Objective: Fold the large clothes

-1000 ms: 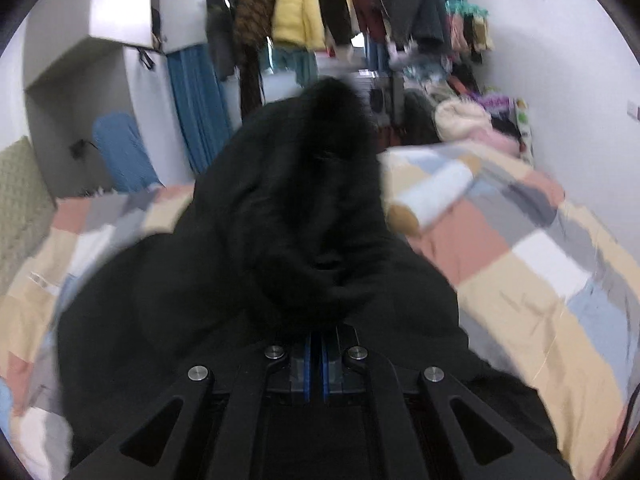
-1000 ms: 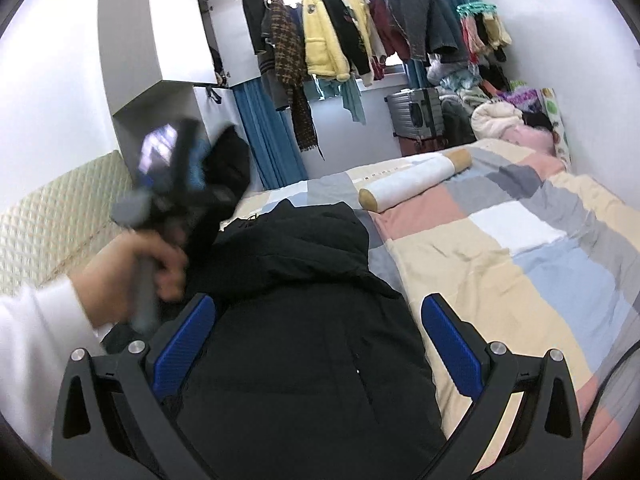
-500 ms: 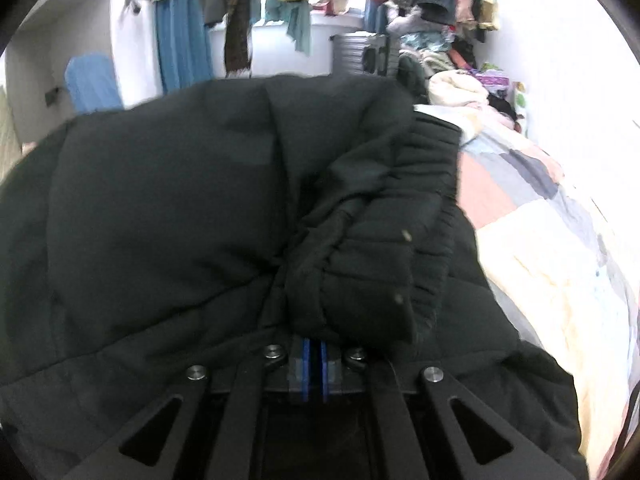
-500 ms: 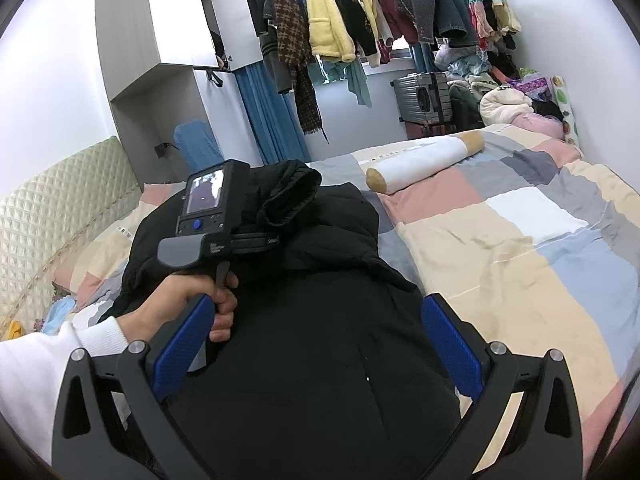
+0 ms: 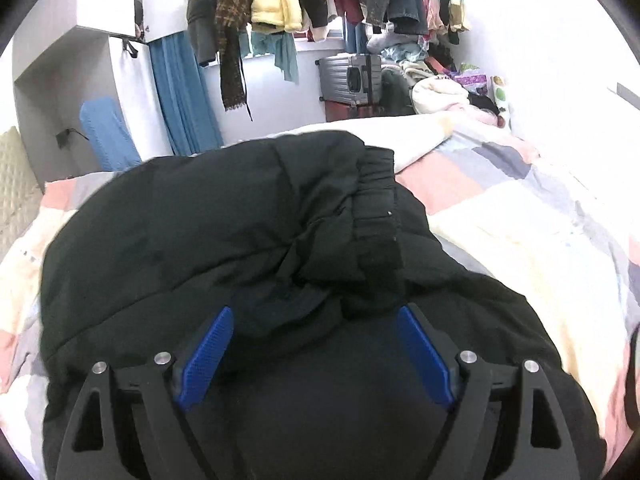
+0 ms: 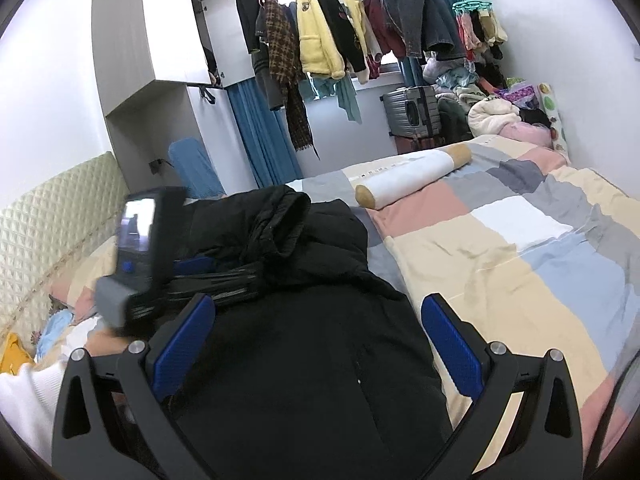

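Up close, the left tongs [image 5: 316, 354] stand wide, both blue pads [image 5: 204, 354] bare, hovering just over the black padded jacket [image 5: 224, 220]. A sleeve lies folded across the jacket's body, its ribbed cuff [image 5: 376, 208] resting on top, just ahead of the pads and not between them. From the other side the left tongs [image 6: 192, 268] appear as a dark tool with a small lit screen, blurred, low against the folded sleeve, gripped by a hand in a white sleeve [image 6: 24, 396].

The right tongs [image 6: 318, 344] are likewise spread wide with nothing between the pads, held above the lower half of the jacket [image 6: 320, 360]. The jacket lies flat along the near left part of the bed [image 6: 500, 264], on a patchwork cover of cream, pink, grey, white and pale blue squares.

Farther up the cover a white bolster [image 6: 412, 178] with tan ends lies at a slant, apart from the jacket. A quilted headboard [image 6: 52, 216] runs along the left. Beyond the bed hangs a rail of clothes [image 6: 340, 36], with a blue curtain [image 6: 264, 140], a grey suitcase [image 6: 412, 114] and a heap of laundry [image 6: 488, 108] beneath.
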The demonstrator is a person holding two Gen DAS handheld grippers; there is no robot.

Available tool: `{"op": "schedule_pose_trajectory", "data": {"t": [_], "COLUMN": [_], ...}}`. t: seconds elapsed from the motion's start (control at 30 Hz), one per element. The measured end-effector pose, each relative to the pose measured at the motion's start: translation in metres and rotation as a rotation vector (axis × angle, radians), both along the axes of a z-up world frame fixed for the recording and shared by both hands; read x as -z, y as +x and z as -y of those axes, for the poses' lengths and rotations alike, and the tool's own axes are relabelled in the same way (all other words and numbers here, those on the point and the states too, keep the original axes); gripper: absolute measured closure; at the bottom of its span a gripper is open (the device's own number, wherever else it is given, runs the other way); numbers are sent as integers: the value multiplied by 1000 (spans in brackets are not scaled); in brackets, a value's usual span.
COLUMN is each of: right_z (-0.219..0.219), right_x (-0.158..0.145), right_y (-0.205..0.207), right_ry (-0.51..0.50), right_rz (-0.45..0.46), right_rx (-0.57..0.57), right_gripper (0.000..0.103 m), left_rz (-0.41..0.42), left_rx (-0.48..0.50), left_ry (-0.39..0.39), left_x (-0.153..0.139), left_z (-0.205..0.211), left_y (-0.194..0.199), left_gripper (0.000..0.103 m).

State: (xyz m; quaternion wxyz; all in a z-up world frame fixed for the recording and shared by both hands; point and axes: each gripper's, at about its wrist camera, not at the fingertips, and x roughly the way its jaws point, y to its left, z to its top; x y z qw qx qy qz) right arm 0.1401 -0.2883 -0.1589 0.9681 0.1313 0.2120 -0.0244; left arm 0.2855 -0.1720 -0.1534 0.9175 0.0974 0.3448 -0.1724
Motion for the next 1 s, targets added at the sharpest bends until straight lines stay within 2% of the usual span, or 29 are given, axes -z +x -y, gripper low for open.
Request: {"op": "schedule_pose_trajectory", "data": {"t": [0.17,0.33,0.43,0.53,0.63,0.77,0.9,1.0], "right_z": [-12,-28,-37,-44,-48,-40,-40,-37], "right_x": [-8,-19,-24,-28,-34,-60,-86,-83], "right_y": [-8,-18,-25,-30,-30,-13,40,95], "right_ry": [-45,-79,-87,-70,-67,-45,-50,-19], "right_rz": [24,48,56,56,43,61,43,-20], "right_rx": [-13,-54,-70,-96,-103,-99,-137,-160], "right_gripper": [0,0,0,0,0,0,0,1], "left_rz": [79,147,167,167,176,153,175,200], "left_rx": [-53,-131,-174,-211,-237,-261,-282,-276], "left_ry": [-21,-101,-147,-183,-182,-230,-228,-219], "left_x": [-40,-77,-87,-87,-78,-64,-54,-47], "left_z": [-46,-100,-127,-153,-170,-185,-189,-188], "left_y": [-46,-99,-124,-142,-154,-152,-141,-134], "left_gripper": [19,19,19,19,19,19,19,19]}}
